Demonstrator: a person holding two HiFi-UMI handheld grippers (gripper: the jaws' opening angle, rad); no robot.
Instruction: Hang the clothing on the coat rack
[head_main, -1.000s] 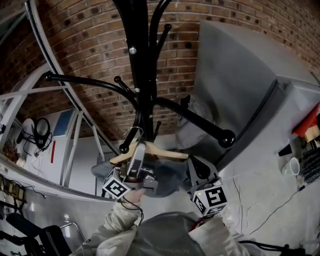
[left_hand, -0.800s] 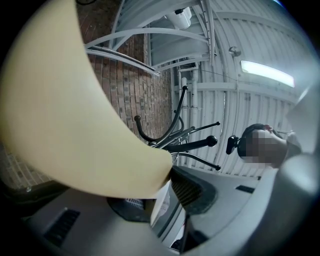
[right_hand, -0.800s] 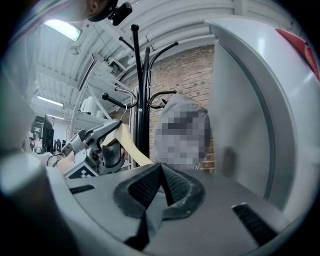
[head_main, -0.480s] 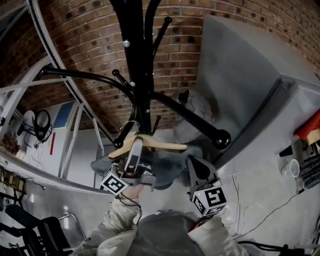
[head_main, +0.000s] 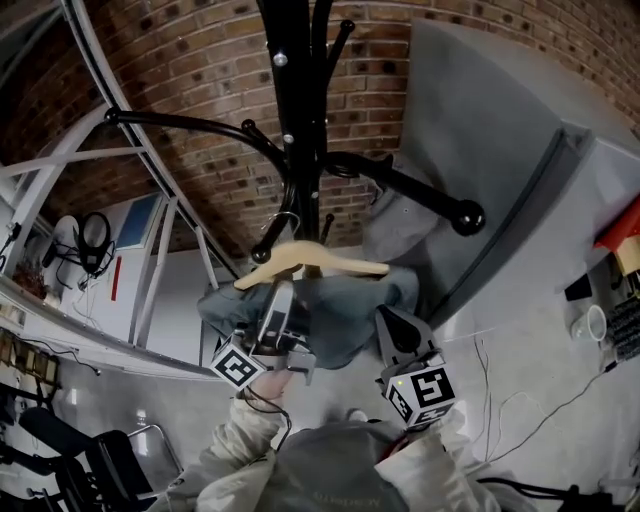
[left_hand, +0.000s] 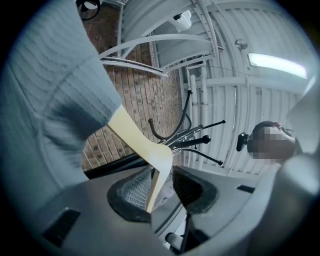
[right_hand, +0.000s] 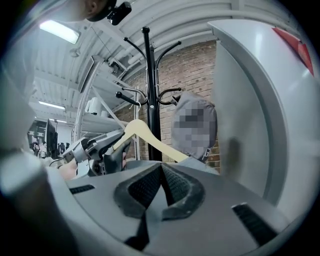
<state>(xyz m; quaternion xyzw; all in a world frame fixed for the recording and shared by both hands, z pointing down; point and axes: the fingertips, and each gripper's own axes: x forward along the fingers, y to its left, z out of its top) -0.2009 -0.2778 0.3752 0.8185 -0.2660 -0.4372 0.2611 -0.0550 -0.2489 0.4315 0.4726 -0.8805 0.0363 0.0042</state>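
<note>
Under a black metal coat rack (head_main: 300, 130) against a red brick wall (head_main: 200, 60), a pale wooden hanger (head_main: 318, 264) carrying a grey-blue garment (head_main: 335, 315), raised close to the rack's pole. Left gripper (left_hand: 159, 189) at the hanger's left shoulder, jaws opening, the thin wooden end standing between the ribbed pads (left_hand: 135, 190) with a gap on its right side and no firm pinch visible. Hanger's metal hook (head_main: 287, 222) up beside a short lower peg (head_main: 265, 250) of the rack; impossible to tell whether seated on it. Right gripper (right_hand: 162, 184) at the garment's right edge, below the hanger's other shoulder, jaws pressed together on nothing. Garment draped from both shoulders of the hanger, sagging between the two grippers. Further right on the rack, a grey hooded piece of clothing (head_main: 400, 235) below a long knobbed arm (head_main: 420, 195). Behind, a tall grey panel (head_main: 480, 130); at left, white metal framing (head_main: 150, 250). Light sleeves (head_main: 240, 450) of the person at the bottom edge.
</note>
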